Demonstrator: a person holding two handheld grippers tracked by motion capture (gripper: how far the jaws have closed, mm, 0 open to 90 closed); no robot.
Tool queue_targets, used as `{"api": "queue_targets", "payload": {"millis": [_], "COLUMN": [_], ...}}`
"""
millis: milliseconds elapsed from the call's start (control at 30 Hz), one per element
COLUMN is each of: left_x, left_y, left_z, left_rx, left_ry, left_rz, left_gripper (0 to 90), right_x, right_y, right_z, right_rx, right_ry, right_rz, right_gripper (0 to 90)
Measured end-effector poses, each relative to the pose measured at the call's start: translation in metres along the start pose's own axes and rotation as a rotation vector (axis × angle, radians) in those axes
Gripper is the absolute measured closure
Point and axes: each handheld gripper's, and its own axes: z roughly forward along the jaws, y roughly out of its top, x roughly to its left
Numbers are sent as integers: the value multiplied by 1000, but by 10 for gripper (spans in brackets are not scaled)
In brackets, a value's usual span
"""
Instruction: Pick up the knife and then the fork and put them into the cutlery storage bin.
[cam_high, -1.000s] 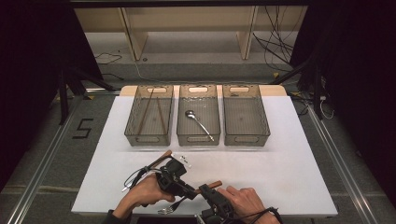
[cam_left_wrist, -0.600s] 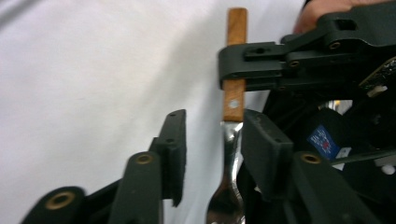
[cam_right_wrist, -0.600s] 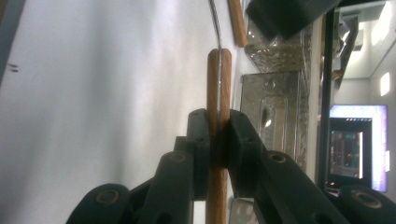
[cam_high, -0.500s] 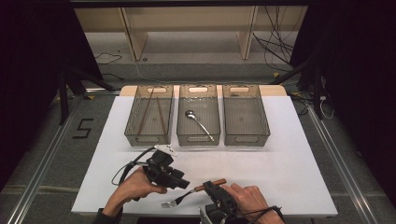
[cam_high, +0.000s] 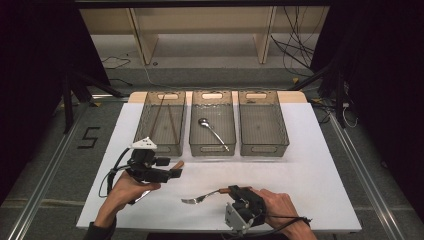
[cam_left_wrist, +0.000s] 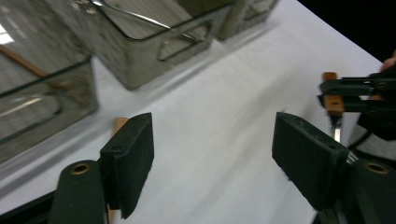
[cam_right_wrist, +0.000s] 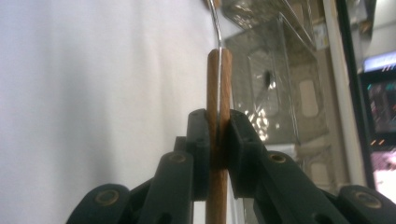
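Fork: the fork (cam_high: 205, 196) hangs just above the near edge of the white table (cam_high: 310, 165), wooden handle clamped in the right gripper (cam_high: 231, 190), tines pointing left.
Right gripper: pads pinch the handle (cam_right_wrist: 218, 116) from both sides, seen close in the right gripper view.
Left gripper: the left gripper (cam_high: 176, 169) sits left of the fork, well apart; its jaws have just been opening, nothing between them.
Long axis: left to right, roughly parallel to the near edge.
Trays: three bins stand far; the middle bin (cam_high: 212, 148) holds a spoon (cam_high: 212, 131), the left bin (cam_high: 161, 148) apparently chopsticks, the right bin (cam_high: 264, 148) looks empty.
Nearer hand: the right.
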Motion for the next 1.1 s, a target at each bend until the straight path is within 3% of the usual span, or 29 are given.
{"api": "queue_targets", "payload": {"millis": [33,200,367,500,700,767,800,833,1000,1100], "left_x": [2,6,7,5,7,7,7,7,9,8], "left_y": [-1,-8,-18,-24,-33,-34,-34,-35,-35,-36], "left_z": [-1,-1,1,3,8,8,8,7,5,5], "left_rx": [-5,-35,-66,-75,-61,-64,-64,-77,-89,-83], "left_ry": [14,51,68,58,70,80,80,81,93,103], "left_rz": [1,7,12,15,29,33,33,28,23,30], "left_gripper": [273,252,241,234,228,224,221,220,214,210], "right_x": [-5,-25,-50,-74,-100,-109,-109,-119,-141,-153], "right_y": [-2,-15,-27,-36,-48,-52,-52,-57,-68,-75], "right_z": [-1,-1,4,8,15,17,17,19,25,31], "right_rx": [-1,30,45,29,4,1,1,-4,-17,7], "right_ry": [7,33,90,167,236,247,247,254,275,268], "right_rz": [11,155,366,546,757,813,813,874,1009,1056], "right_gripper": [811,811,811,811,811,811,811,811,811,811]}}
